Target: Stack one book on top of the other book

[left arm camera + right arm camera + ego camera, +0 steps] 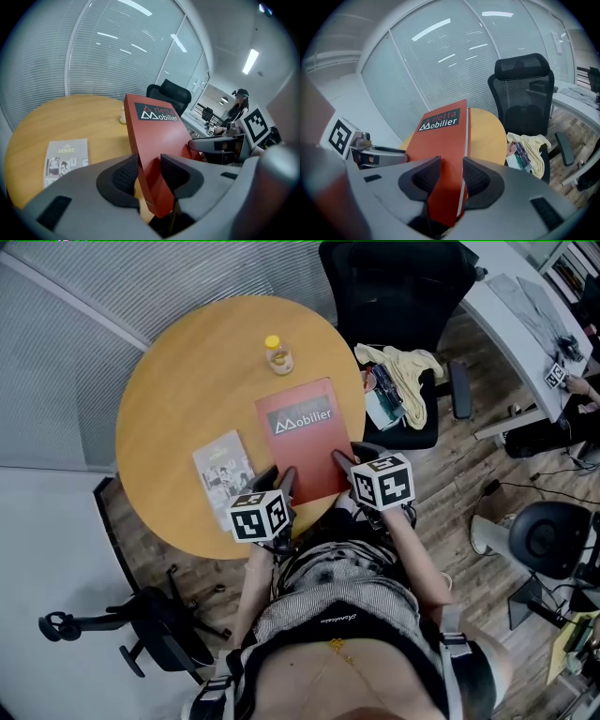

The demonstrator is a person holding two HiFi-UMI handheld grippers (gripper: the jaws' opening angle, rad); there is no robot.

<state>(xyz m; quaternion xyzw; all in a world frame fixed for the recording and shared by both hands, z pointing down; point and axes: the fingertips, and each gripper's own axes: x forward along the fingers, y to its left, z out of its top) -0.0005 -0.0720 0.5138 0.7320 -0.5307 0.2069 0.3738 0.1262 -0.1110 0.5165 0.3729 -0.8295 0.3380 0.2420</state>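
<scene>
A large red book (305, 432) printed "Mobilier" lies lengthwise on the round wooden table (178, 381), its near end at the table's front edge. My left gripper (279, 476) is shut on its near left corner, and the red cover (157, 133) sits between the pads of the left gripper (149, 171). My right gripper (352, 460) is shut on the near right corner, where the red book (443, 140) fills the gap of the right gripper (451, 176). A smaller grey "Homes" book (223, 465) lies flat on the table just left of the red one, also seen as a grey cover (66, 157).
A small yellow-capped bottle (277, 354) stands beyond the red book. A black office chair (403, 296) with a yellowish cloth (408, 371) on its seat is at the table's right. Another chair (141, 624) is at lower left. A white desk (525, 324) stands far right.
</scene>
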